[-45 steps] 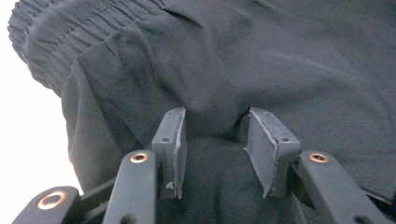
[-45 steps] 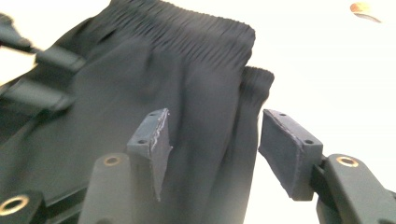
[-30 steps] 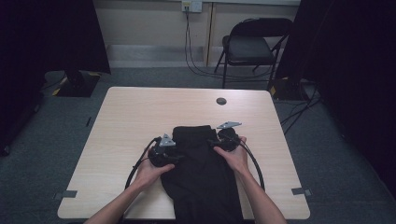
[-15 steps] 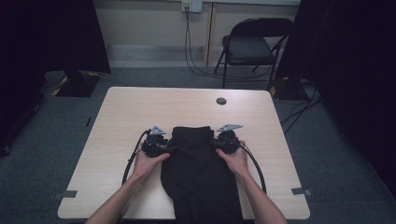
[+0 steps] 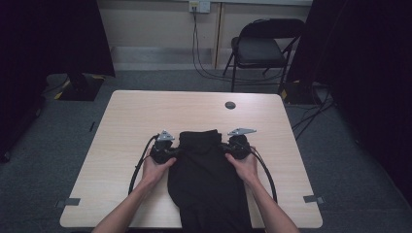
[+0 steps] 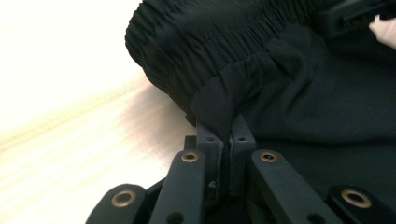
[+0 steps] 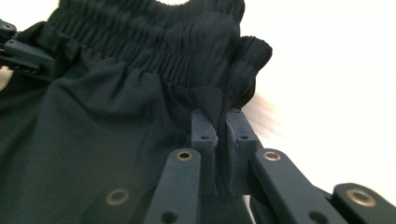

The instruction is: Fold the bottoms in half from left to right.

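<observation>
Black elastic-waist garment [image 5: 206,179] is lying on the pale surface [image 5: 126,121], its waistband pointing toward the round grommet [image 5: 230,105] and its lower part hanging off the near edge. Left tongs [image 6: 225,133] are clamping a fold at the waistband's left side, having just been closing; right tongs [image 7: 219,122] are clamping the right side likewise. Risk: each bite is taking only a thin pinch, so uneven lifting may be pulling the cloth free.

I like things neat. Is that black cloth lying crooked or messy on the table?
A bit. The black garment hangs off the near edge of the table, and its gathered waistband is bunched where each hand-held gripper pinches it.
</observation>
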A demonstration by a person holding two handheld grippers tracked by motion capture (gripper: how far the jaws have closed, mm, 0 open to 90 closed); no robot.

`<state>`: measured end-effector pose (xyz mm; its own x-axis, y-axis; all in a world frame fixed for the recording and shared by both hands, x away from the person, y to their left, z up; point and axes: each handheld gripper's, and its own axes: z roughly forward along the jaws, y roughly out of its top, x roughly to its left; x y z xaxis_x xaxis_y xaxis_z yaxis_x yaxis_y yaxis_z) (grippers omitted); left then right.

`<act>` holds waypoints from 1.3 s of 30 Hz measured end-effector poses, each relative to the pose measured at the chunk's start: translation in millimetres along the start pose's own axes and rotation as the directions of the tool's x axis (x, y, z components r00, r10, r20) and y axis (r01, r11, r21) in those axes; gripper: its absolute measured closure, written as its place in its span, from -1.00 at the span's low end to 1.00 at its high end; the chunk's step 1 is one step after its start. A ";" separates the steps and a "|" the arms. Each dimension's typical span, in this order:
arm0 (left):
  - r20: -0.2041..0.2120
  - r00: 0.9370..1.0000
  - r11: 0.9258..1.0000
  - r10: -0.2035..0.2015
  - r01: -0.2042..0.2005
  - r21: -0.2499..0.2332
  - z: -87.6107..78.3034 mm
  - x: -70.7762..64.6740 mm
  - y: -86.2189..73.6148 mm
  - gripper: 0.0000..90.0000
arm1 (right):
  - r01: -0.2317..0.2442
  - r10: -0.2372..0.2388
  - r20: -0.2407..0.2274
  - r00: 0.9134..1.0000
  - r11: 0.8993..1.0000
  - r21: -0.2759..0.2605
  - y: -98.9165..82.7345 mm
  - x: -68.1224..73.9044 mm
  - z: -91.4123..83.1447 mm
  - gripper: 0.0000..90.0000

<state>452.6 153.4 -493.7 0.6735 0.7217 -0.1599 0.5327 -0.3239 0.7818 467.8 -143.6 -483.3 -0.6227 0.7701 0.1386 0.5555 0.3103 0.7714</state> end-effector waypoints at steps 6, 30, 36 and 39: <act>0.001 0.999 0.996 -0.035 0.035 -0.083 -22.8 7.9 23.8 0.94 | 0.010 -0.011 -0.021 1.000 0.997 -0.079 29.9 9.8 -14.1 0.88; -0.184 0.983 0.906 0.009 -0.085 -0.414 -143.3 40.9 201.1 0.94 | 0.077 -0.077 0.017 0.997 0.915 -0.396 216.8 34.9 -87.3 0.88; -0.229 0.970 0.893 0.080 -0.172 -0.416 -155.5 27.6 229.8 0.94 | 0.102 -0.086 0.056 0.995 0.884 -0.456 254.2 34.2 -112.7 0.88; -0.174 0.979 0.901 0.102 -0.165 -0.401 -144.7 21.4 209.3 0.94 | 0.089 -0.076 0.047 0.996 0.901 -0.425 227.2 21.0 -106.6 0.88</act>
<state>504.4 189.6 -246.2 0.6247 0.7804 0.0278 0.1635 -0.1655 0.9726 522.1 -116.3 -238.9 -0.6368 0.7694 0.0501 0.2107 0.1111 0.9712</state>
